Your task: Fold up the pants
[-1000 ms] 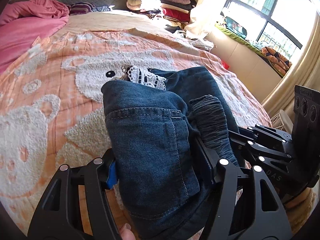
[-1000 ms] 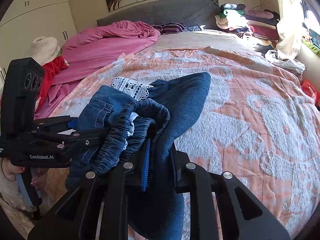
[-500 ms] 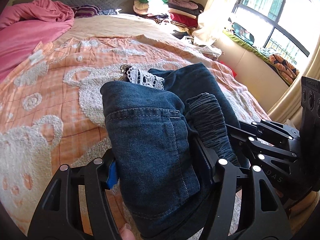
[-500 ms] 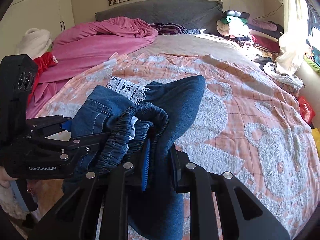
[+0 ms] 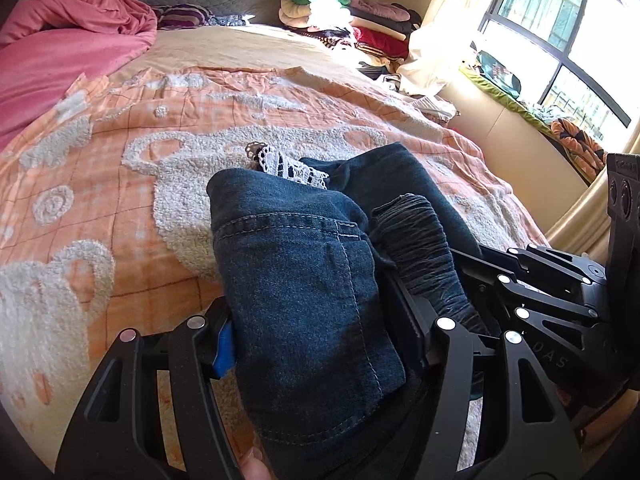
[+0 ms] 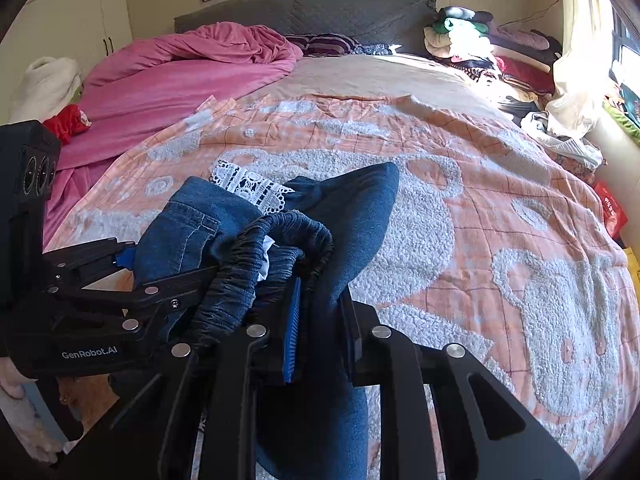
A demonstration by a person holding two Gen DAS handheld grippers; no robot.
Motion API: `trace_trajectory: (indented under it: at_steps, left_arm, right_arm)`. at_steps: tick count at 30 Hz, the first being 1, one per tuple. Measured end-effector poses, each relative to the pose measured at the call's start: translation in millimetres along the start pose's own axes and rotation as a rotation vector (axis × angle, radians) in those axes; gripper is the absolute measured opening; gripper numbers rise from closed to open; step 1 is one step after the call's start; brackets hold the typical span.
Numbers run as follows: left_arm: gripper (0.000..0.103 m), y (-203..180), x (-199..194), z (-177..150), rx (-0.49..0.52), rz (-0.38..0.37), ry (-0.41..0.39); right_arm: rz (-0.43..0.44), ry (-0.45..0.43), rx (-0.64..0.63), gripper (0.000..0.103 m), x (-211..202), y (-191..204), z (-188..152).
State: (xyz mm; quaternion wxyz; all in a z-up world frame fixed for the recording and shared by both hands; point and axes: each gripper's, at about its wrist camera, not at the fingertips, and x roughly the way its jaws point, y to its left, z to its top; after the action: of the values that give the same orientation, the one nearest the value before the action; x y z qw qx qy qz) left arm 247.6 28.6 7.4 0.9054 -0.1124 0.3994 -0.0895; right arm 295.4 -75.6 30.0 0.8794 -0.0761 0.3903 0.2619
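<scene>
Over the bed's orange blanket (image 6: 460,208), near its front edge, 2 grippers grasp bunched jeans (image 5: 304,280): left gripper (image 5: 316,340) clamps the pocket panel, right gripper (image 6: 320,320) pinches a fold.

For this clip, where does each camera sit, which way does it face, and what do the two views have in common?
Left wrist: on the left gripper, facing down over the bed toward the window; a fingertip shows.
Right wrist: on the right gripper, facing the headboard; a hand shows at left.
Shared: both grip the denim pants, and each shows the other gripper.
</scene>
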Motion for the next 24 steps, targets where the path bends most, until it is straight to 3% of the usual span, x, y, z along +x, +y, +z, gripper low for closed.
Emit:
trace_trajectory:
  at_steps: [14, 24]
  left_arm:
    - [0.056, 13, 17, -10, -0.018, 0.015, 0.028]
    - [0.068, 16, 27, -19, -0.016, 0.060, 0.044]
  right_arm:
    - [-0.023, 0.067, 0.068, 0.018, 23, -16, -14]
    - [-0.085, 0.108, 0.096, 0.037, 31, -25, -30]
